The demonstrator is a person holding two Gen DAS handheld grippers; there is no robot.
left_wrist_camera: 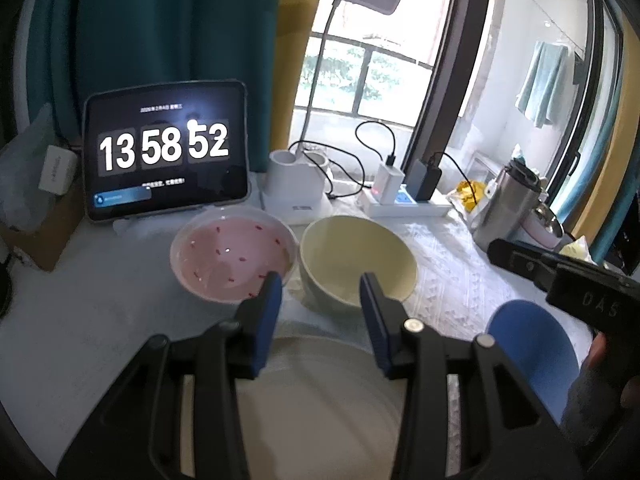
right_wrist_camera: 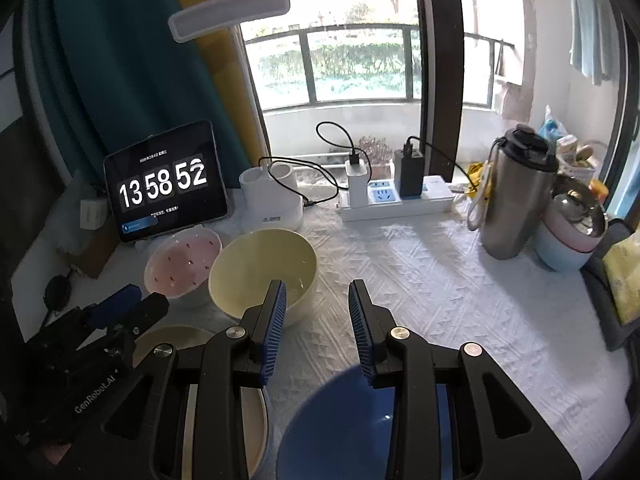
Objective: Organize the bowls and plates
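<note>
On the white cloth stand a pink speckled bowl (left_wrist_camera: 232, 256) (right_wrist_camera: 180, 260) and, touching it on the right, a cream bowl (left_wrist_camera: 356, 260) (right_wrist_camera: 260, 272). My left gripper (left_wrist_camera: 320, 292) (right_wrist_camera: 136, 302) hovers open over a cream plate (left_wrist_camera: 320, 400) (right_wrist_camera: 176, 340), its fingers pointing at the gap between the bowls, nothing between them. My right gripper (right_wrist_camera: 318, 296) (left_wrist_camera: 520, 260) is open and empty above a blue plate (right_wrist_camera: 340, 420) (left_wrist_camera: 532, 348), just right of the cream bowl. The plates lie side by side at the near edge.
At the back stand a tablet clock (left_wrist_camera: 166, 152), a white lamp base (left_wrist_camera: 296, 184) and a power strip (right_wrist_camera: 396, 200) with chargers and cables. A steel flask (right_wrist_camera: 516, 196), stacked pink and blue containers (right_wrist_camera: 568, 236) and a yellow packet (right_wrist_camera: 624, 280) crowd the right.
</note>
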